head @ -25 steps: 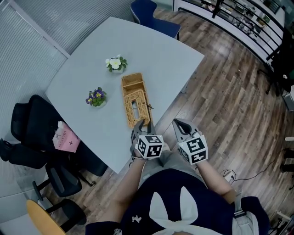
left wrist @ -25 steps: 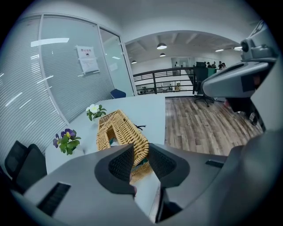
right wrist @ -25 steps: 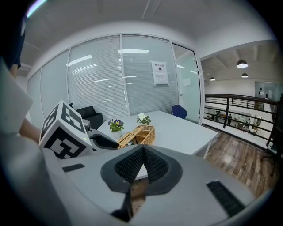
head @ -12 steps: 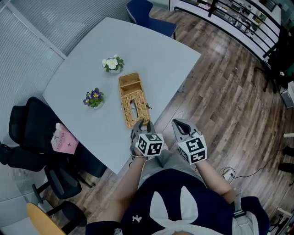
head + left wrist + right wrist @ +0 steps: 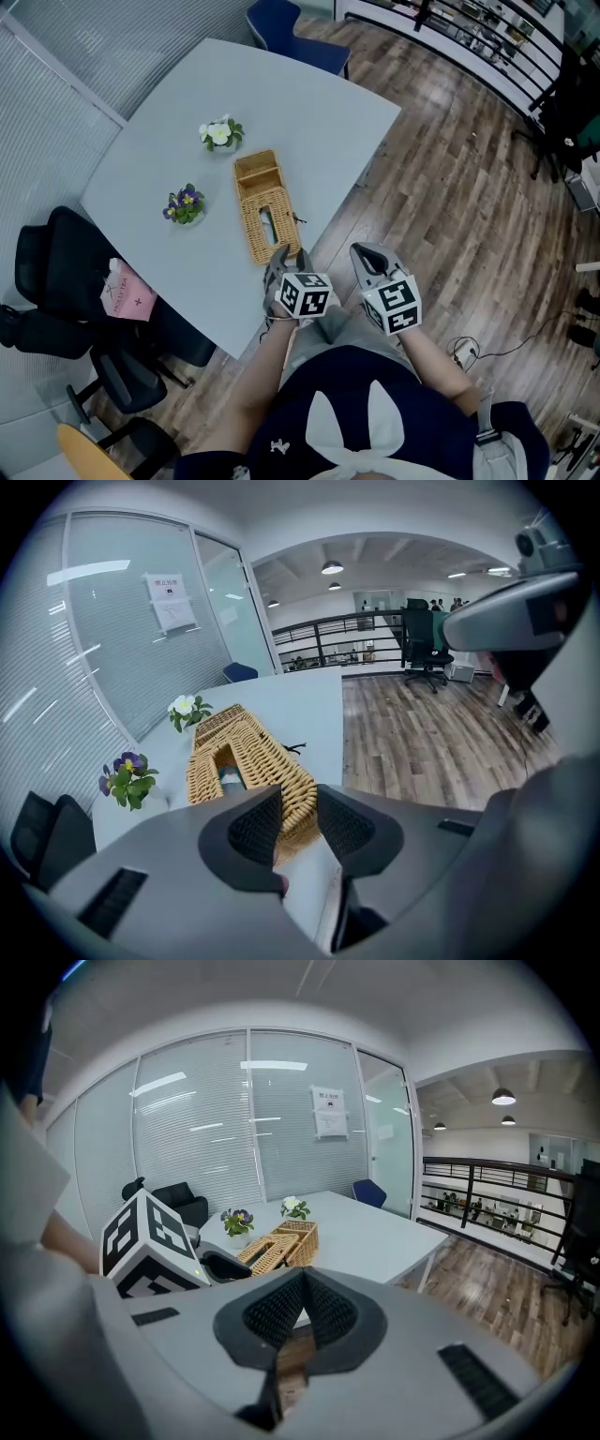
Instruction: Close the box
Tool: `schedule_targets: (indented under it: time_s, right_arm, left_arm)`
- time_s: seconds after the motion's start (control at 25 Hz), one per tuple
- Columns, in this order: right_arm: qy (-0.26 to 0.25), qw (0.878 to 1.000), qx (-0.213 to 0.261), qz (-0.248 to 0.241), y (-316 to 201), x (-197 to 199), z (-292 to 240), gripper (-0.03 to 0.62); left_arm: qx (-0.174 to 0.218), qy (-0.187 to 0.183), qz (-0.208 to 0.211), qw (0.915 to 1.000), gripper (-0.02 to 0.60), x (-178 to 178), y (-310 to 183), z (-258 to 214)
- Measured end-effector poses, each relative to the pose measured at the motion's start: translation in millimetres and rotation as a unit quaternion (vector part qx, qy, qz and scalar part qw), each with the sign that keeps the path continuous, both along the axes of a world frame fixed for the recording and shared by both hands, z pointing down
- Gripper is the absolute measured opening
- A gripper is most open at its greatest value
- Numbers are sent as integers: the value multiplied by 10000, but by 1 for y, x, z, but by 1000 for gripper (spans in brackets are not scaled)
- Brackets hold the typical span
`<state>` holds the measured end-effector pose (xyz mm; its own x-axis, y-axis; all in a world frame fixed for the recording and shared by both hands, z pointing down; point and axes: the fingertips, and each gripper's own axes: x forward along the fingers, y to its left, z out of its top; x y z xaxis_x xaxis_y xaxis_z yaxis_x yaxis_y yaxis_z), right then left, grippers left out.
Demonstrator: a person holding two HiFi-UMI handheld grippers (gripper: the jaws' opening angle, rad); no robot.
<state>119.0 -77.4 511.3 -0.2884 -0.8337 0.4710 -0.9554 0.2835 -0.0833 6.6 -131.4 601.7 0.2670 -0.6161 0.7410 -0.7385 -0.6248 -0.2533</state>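
Note:
A long wicker box (image 5: pixel 262 208) lies on the pale table (image 5: pixel 309 103). A woven top with a slot covers its near part, and its far end (image 5: pixel 257 172) is open. My left gripper (image 5: pixel 287 259) is at the box's near end by the table edge. In the left gripper view its jaws (image 5: pixel 298 819) are opening, and the box (image 5: pixel 246 759) shows just beyond the gap, with nothing pressed between the pads. My right gripper (image 5: pixel 371 255) hangs off the table over the floor. In its own view the right gripper (image 5: pixel 302 1281) is shut on nothing.
A white flower pot (image 5: pixel 218 134) and a purple one (image 5: pixel 185 202) stand left of the box. A black chair (image 5: pixel 56 281) with a pink bag (image 5: pixel 125 291) is at the table's left, and a blue chair (image 5: pixel 281 23) is at the far side. Wood floor (image 5: pixel 450 216) lies to the right.
The table and box have drifted a little up and left in the head view. Both grippers hold about the same places near the table's front edge.

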Motion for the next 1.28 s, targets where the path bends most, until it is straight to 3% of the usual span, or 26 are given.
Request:
schedule_targets:
  time_s: [0.6, 1.08, 1.28]
  right_arm:
    - [-52, 9999, -52, 123, 6, 9, 4, 5]
    - [-64, 10000, -58, -5, 10, 6, 5, 5]
    - [-84, 9999, 0, -73, 10, 2, 1, 5]
  left_arm:
    - [-159, -93, 86, 9998, 124, 3, 2, 10]
    - [-692, 560, -171, 9959, 124, 3, 4, 0]
    - [-614, 878, -290, 9938, 123, 3, 5, -19]
